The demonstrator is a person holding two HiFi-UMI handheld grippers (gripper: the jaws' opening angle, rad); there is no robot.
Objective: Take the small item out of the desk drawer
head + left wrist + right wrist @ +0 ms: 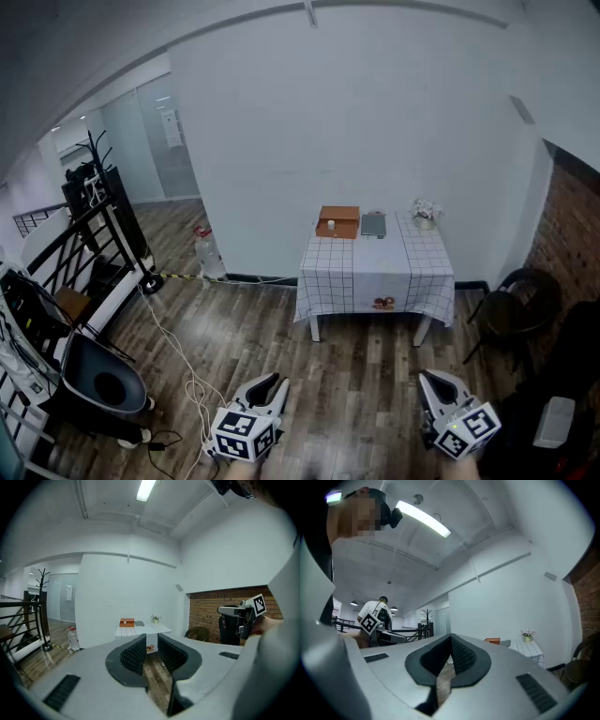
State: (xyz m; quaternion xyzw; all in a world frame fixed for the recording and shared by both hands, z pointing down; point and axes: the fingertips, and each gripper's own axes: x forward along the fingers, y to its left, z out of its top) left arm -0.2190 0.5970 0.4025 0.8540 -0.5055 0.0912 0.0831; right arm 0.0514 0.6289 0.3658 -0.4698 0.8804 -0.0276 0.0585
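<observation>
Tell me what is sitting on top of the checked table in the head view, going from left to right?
brown box → flat grey thing → little pot of flowers

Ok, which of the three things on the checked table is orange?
The flat orange-brown box at the left end; the thin slab beside it is grey, the small potted flowers white.

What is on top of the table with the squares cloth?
A brown box with something small and white on it, a flat grey thing and a little pot of flowers. The cloth hides whatever is beneath it, and the box's inside is hidden.
</observation>
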